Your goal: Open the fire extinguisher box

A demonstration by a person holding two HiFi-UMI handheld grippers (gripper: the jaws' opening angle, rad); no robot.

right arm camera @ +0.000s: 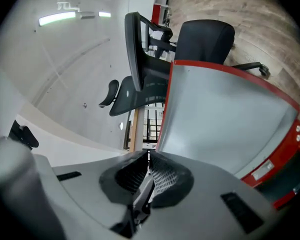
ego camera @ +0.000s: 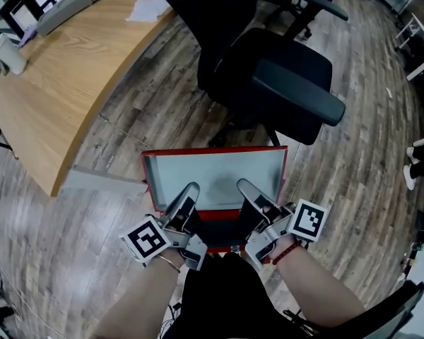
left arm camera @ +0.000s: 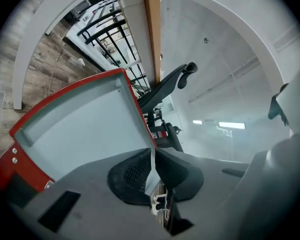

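In the head view the left gripper [ego camera: 191, 189] and the right gripper [ego camera: 244, 186] cover the lower corners of the raised lid [ego camera: 219, 174]. Most of the fire extinguisher box [ego camera: 218, 216] beneath is hidden behind them and the person's dark clothing [ego camera: 222, 295], so its contents cannot be made out. The office chair [ego camera: 283, 76] is cut off by the top edge, the desk [ego camera: 63, 83] by the left, and the shoes [ego camera: 408, 177] belong to a person otherwise out of frame. In both gripper views the lid's edge vanishes between the jaws pressed on it.

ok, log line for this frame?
left gripper: shut on lid | right gripper: shut on lid | grip point: lid's near edge
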